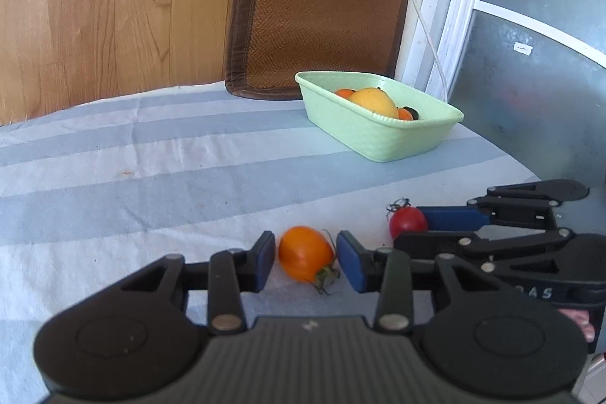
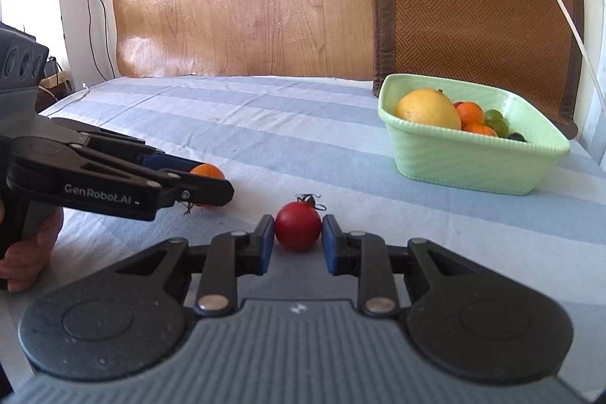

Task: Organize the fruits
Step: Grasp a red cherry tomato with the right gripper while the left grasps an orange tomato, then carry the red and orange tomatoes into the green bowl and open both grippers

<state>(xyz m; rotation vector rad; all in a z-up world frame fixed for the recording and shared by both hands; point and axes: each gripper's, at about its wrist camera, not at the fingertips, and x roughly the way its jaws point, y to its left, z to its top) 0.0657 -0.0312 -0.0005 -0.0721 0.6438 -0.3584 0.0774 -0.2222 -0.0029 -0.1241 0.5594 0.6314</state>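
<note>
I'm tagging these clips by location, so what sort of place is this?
Probably a room in a home, with a table used for sorting fruit. A blue and white striped cloth covers the table, a pale green plastic basket holds fruit, and a brown woven seat cushion leans against the wall.

Left wrist view: low over tabletop, looking forward-down along own fingers (image 1: 267,262), close. Right wrist view: same, along its fingers (image 2: 265,243). Both face far edge; share basket (image 1: 382,139) (image 2: 466,169), mat (image 1: 322,6) (image 2: 477,2), striped cloth (image 1: 151,158) (image 2: 265,124).
</note>
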